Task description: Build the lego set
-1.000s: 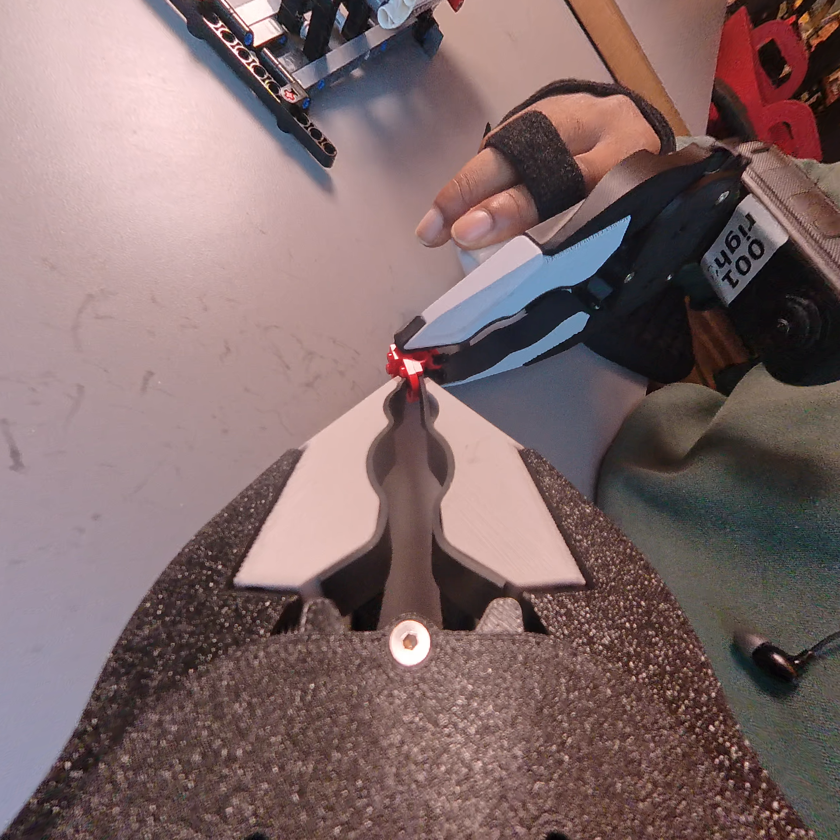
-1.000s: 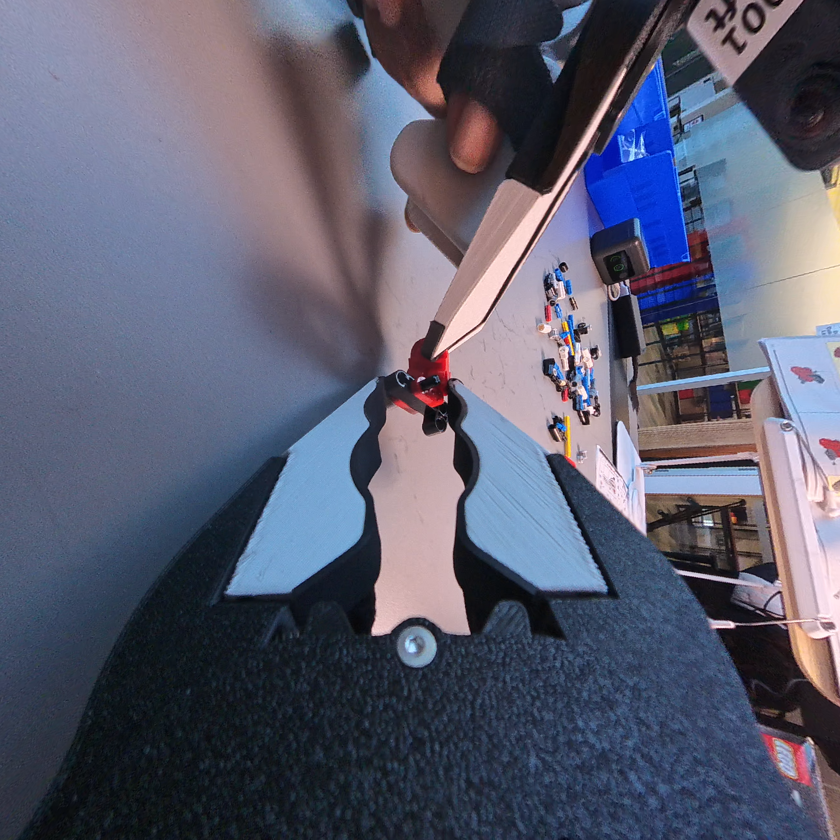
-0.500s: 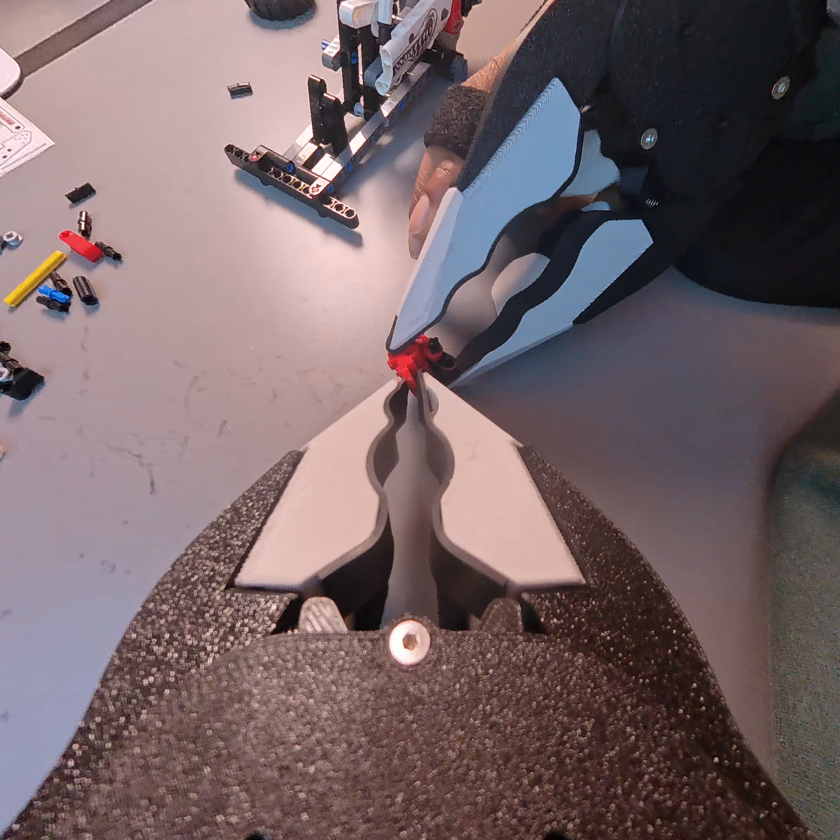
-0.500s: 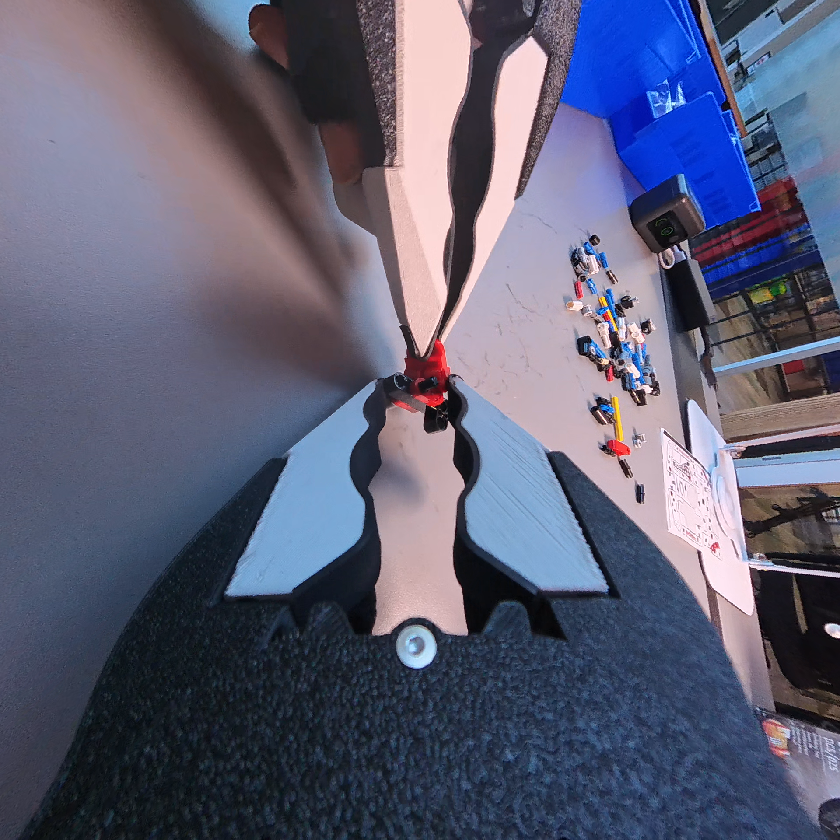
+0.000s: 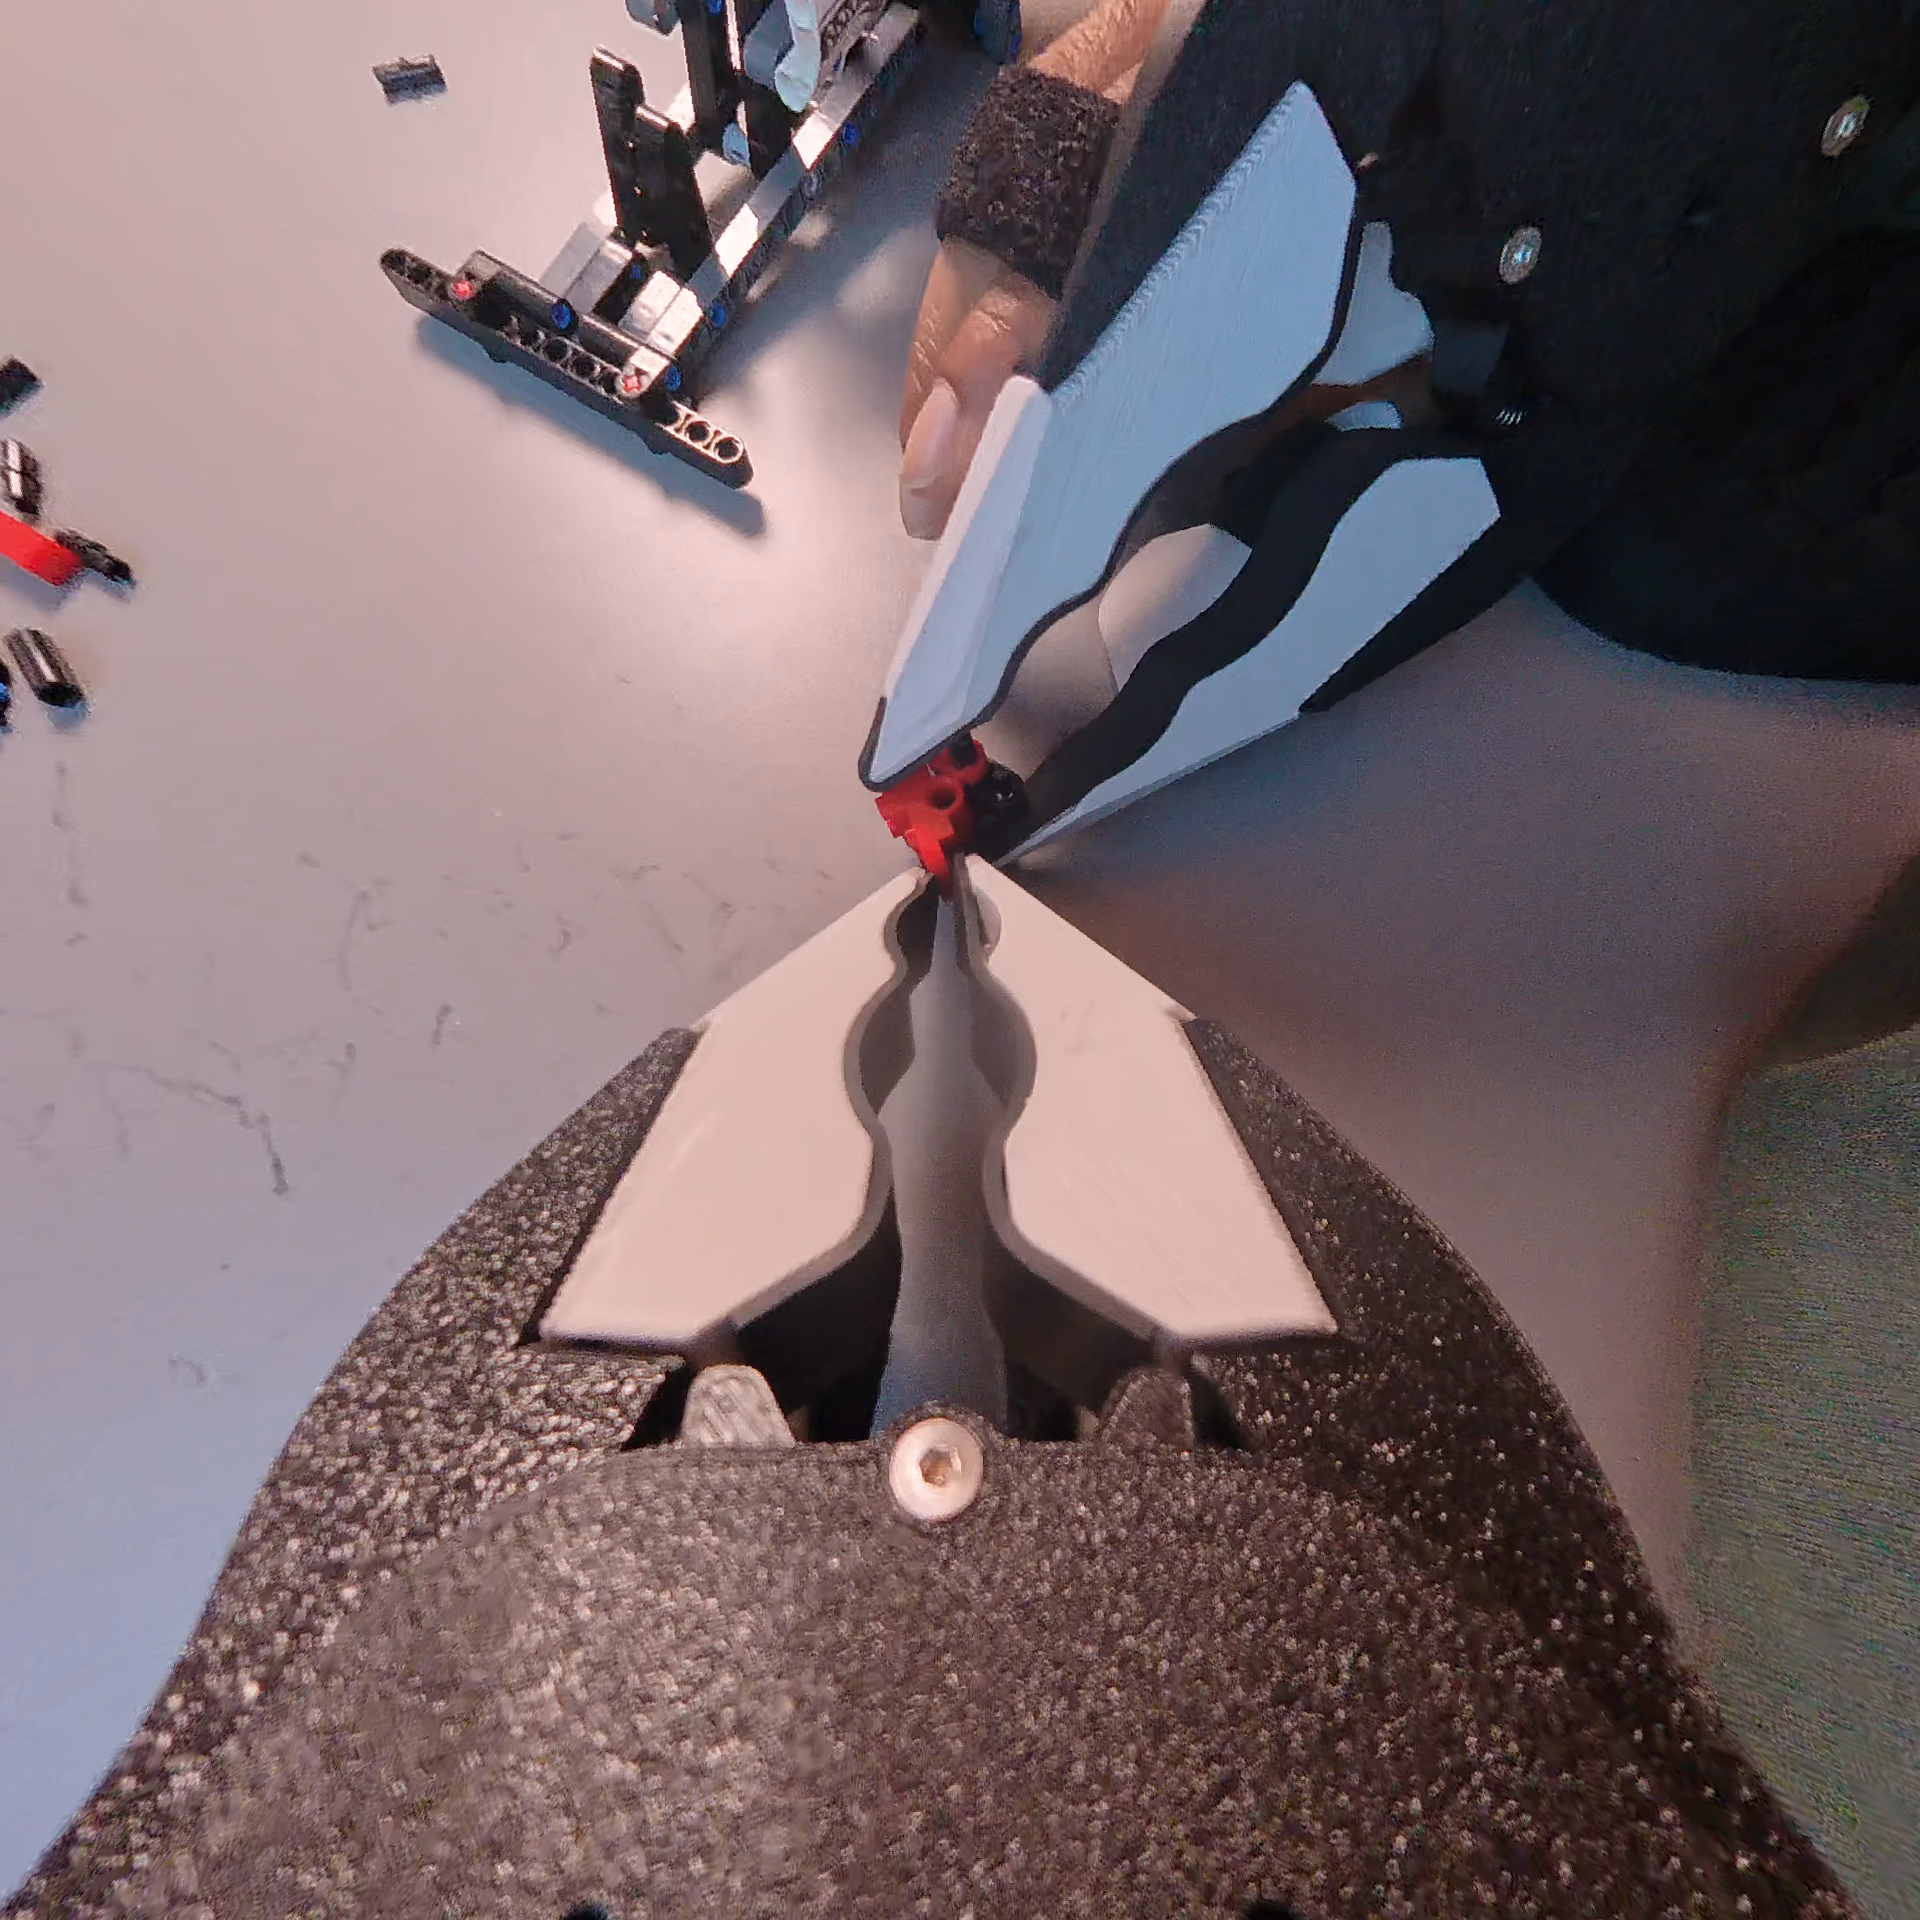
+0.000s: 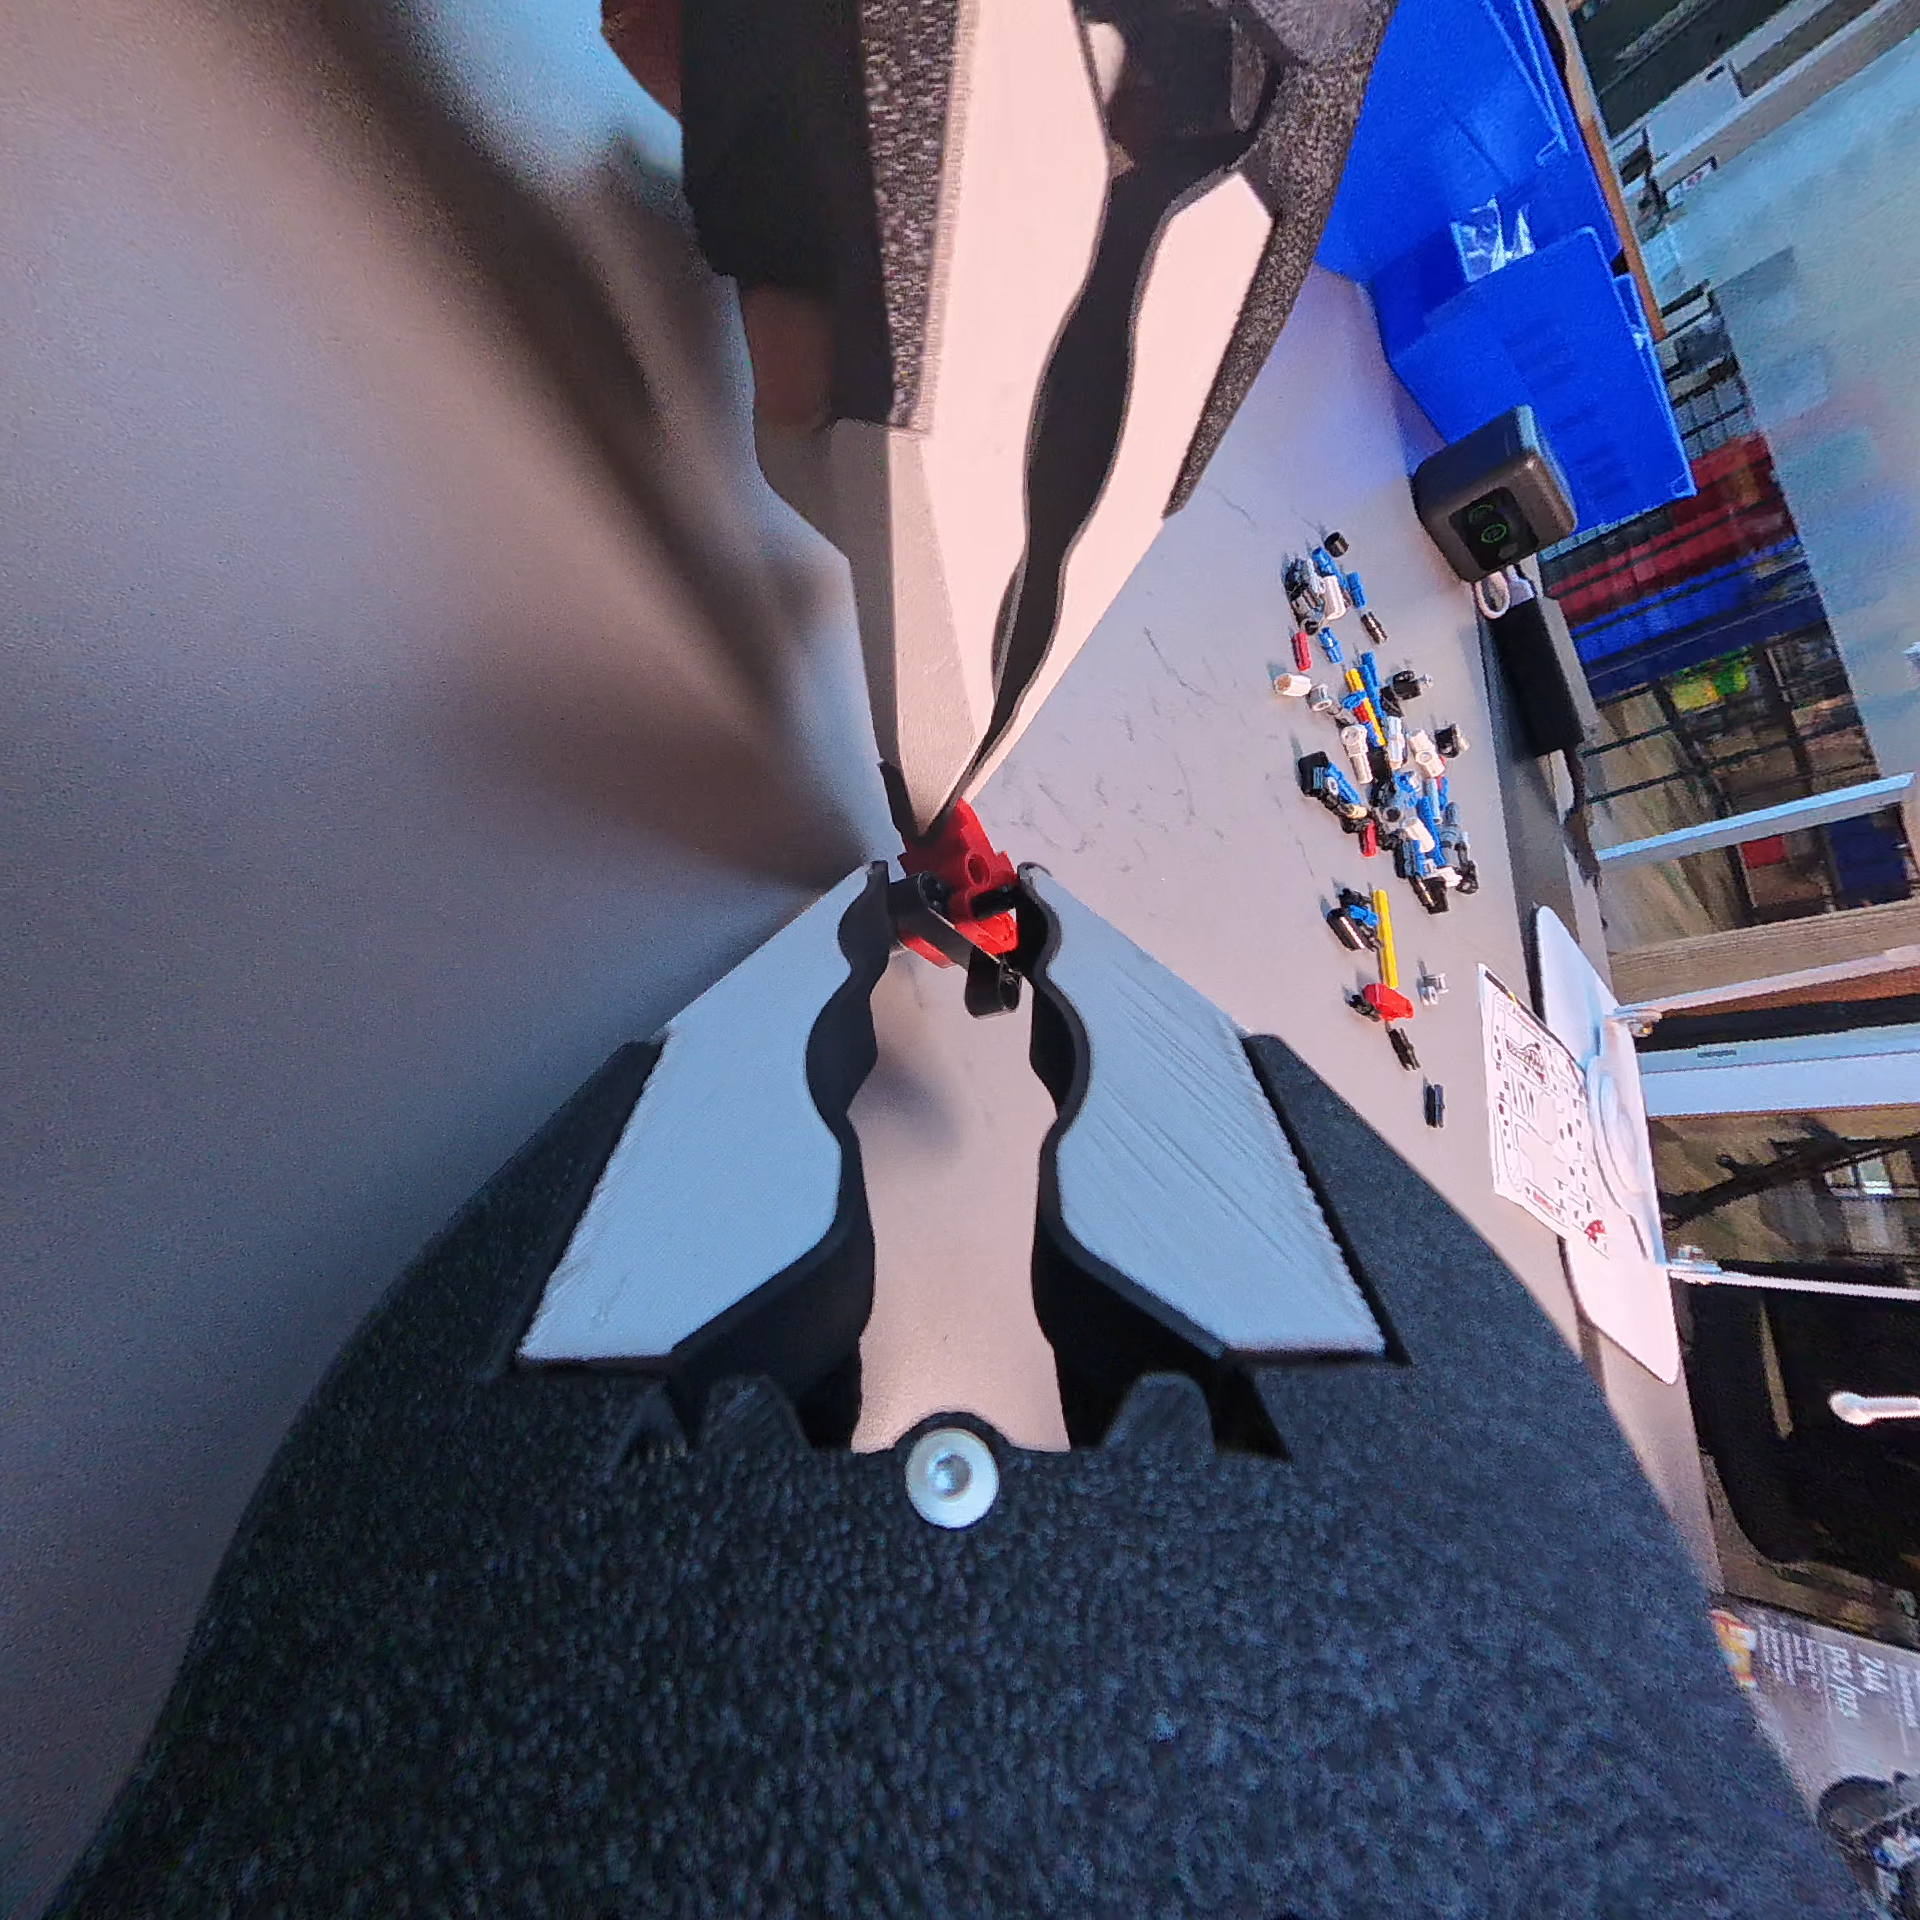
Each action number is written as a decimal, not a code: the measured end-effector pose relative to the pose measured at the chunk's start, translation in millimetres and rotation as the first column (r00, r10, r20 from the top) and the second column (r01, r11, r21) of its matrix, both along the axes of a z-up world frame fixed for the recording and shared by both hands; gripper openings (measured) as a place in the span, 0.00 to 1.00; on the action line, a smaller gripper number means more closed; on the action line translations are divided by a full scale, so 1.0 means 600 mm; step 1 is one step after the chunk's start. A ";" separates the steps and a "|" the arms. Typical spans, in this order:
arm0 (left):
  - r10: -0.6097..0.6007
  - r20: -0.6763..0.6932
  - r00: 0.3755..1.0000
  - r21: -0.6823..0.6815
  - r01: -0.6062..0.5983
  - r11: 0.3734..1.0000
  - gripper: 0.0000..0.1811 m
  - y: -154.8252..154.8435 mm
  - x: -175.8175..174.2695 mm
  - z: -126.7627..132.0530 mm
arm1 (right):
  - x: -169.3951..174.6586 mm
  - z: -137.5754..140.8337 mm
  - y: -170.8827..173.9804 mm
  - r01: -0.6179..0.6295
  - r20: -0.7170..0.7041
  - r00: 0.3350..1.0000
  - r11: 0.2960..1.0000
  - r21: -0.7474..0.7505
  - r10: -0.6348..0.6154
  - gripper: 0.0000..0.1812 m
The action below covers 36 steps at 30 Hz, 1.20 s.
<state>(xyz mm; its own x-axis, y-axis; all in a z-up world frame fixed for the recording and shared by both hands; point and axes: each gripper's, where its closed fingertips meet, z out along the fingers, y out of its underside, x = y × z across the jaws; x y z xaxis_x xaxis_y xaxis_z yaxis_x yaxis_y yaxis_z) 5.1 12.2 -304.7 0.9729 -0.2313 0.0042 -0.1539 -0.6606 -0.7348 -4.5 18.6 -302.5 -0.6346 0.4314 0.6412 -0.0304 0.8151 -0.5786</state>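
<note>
Since 0.5 s ago little has shifted: both grippers have tilted slightly and the partly built model sits a touch nearer the top of the left wrist view, while the small red piece stays caught between the 2 tools. In that view the left gripper [image 5: 951, 883] has its 2 grey fingers pressed nearly together at the tips, pinching the lower end of the red lego piece [image 5: 930, 816]. Opposite it, the right gripper [image 5: 951, 790] comes in from the upper right, its tips clamped around the same piece, with a black pin [image 5: 997, 798] showing beside the red. A person's hand [image 5: 956, 416] with a black finger strap lies behind that tool. The partly built model [image 5: 665, 260], black and grey beams with blue and red pins, stands on the grey table [image 5: 364, 831] at upper left, well apart from the grippers. In the right wrist view the right gripper [image 6: 956, 894] grips the red piece [image 6: 961, 883] and its black pins a little wider, while the left gripper [image 6: 920, 800] points down from above onto it. Loose parts [image 6: 1371, 748] lie scattered on the table to the right, near a printed sheet [image 6: 1538, 1132], a small dark device [image 6: 1491, 504] and blue bins [image 6: 1507, 260].
</note>
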 end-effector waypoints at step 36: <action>-0.249 0.719 0.649 0.241 0.103 0.965 0.28 0.014 -0.047 0.153 | -0.021 0.142 0.014 0.022 -0.038 0.998 0.830 -0.557 -0.053 0.19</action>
<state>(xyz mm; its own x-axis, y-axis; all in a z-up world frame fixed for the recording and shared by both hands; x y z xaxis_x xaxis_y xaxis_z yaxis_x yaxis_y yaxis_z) -23.1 20.3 -213.2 0.6044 -0.4656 0.6464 0.3863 -0.5384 -0.7489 -17.1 26.9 -217.3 -0.5843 0.7475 0.3159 -0.0475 0.3571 -0.9329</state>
